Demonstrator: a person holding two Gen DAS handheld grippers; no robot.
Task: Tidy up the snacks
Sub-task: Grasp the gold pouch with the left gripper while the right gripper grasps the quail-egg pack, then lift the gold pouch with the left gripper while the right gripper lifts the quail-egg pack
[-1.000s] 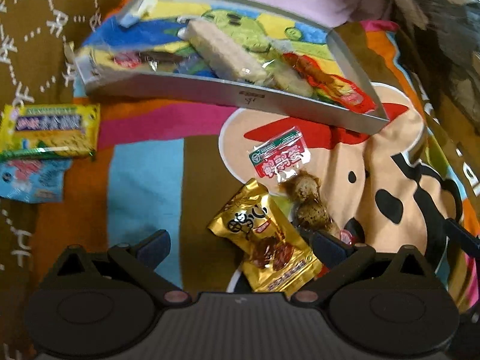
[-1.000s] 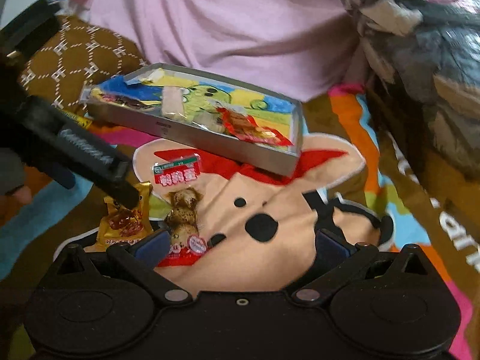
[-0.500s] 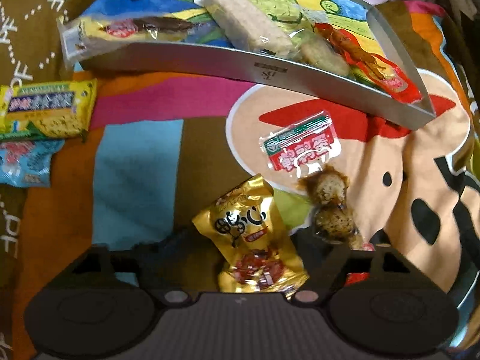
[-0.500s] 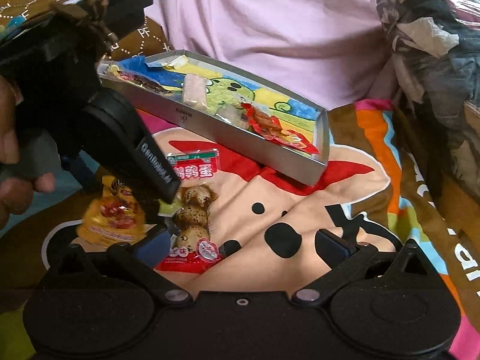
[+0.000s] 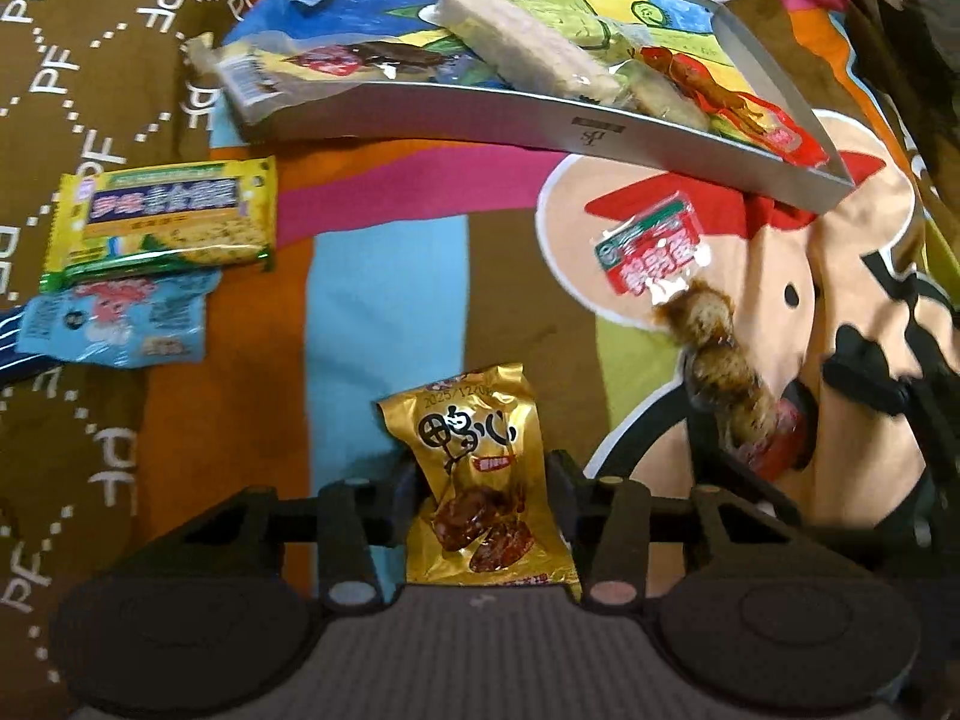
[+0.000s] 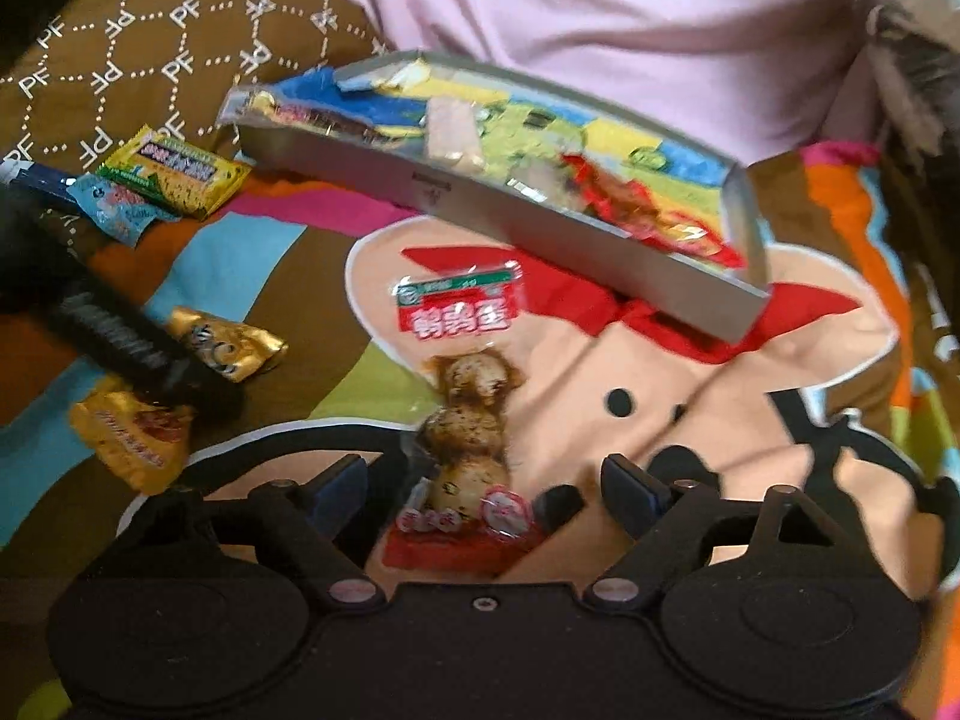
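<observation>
Two tongs work at once. Left tongs (image 5: pixel 480 498) are clamped on the gold packet (image 5: pixel 474 462), which stands lengthwise along the fingers, on the blanket short of the tray (image 5: pixel 540 120). Right tongs (image 6: pixel 480 480) are apart, straddling the egg packet (image 6: pixel 468 420), its long axis pointing ahead toward the tray, untouched as far as I can tell.

Colourful cartoon-print bedspread (image 5: pixel 384 276) (image 6: pixel 708 372) underneath, peach dog face with red patch. Brown quilted cushion with white "PF" lattice pattern (image 5: pixel 90 48) (image 6: pixel 156 60) far left. Pale pink draped cloth (image 6: pixel 588 18) behind. Grey-patterned bundle (image 6: pixel 900 12) upper right, blurred.
</observation>
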